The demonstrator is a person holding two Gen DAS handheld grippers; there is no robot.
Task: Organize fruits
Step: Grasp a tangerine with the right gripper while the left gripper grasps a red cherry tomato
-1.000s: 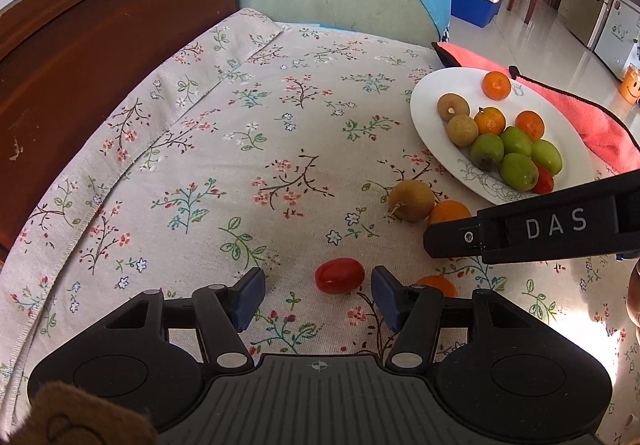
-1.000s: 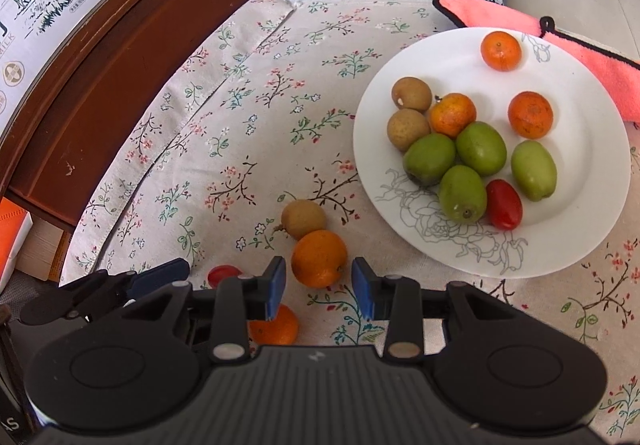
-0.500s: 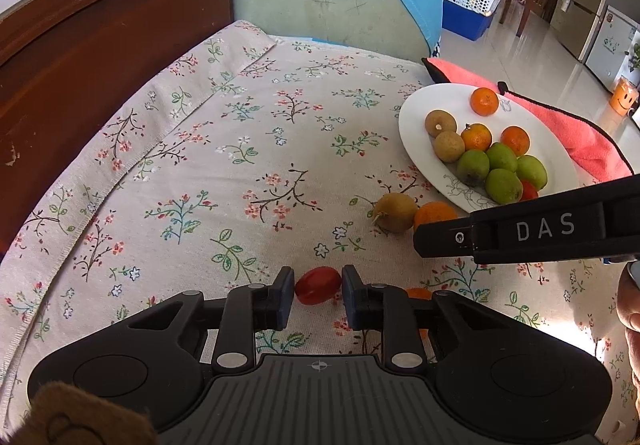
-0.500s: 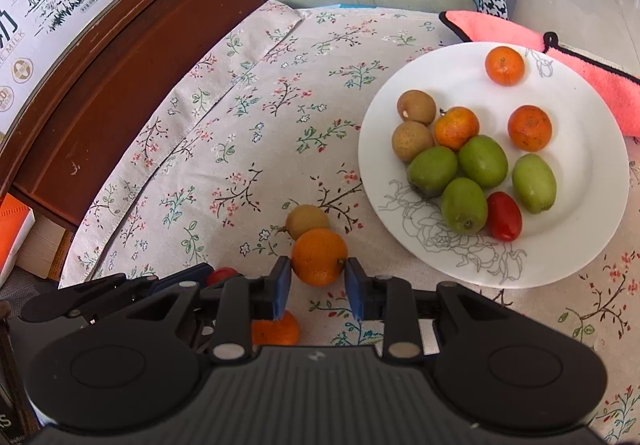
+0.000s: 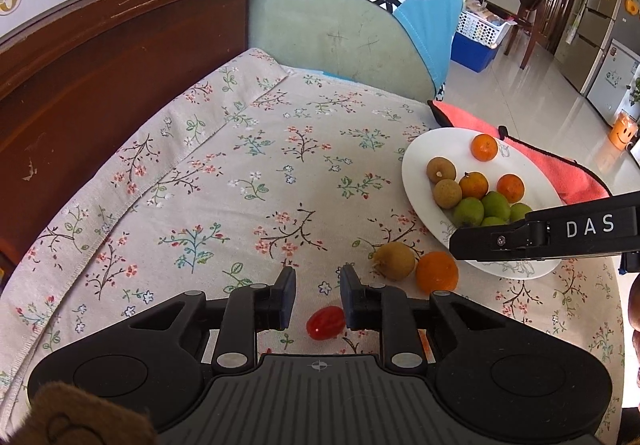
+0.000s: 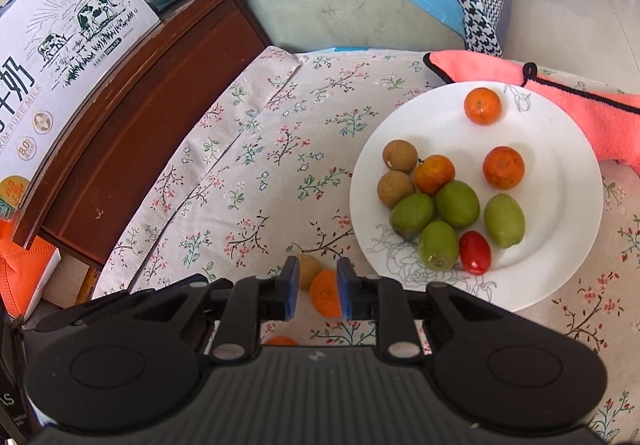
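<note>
A white plate [image 6: 560,149] holds several fruits: oranges, green fruits, brown longans and a red tomato [image 6: 474,253]; it also shows in the left wrist view [image 5: 416,181]. On the floral cloth lie a brown longan [image 5: 394,261], an orange [image 5: 437,272] and a small red tomato [image 5: 325,323]. My left gripper [image 5: 317,295] is raised above that tomato, jaws narrowly apart and empty. My right gripper [image 6: 316,289] hangs above the loose orange [image 6: 325,293], jaws apart and not touching it. Another orange [image 6: 282,341] peeks out under the right gripper.
A dark wooden cabinet [image 5: 100,77] with a milk carton box [image 6: 60,57] borders the left. A pink towel [image 6: 580,105] lies past the plate. A green seat with a blue cloth [image 5: 340,17] stands behind the table.
My left gripper closed around the red tomato, then rose without it; the tomato stays on the cloth. My right gripper also lifted and pulled back; the orange stays on the cloth.
</note>
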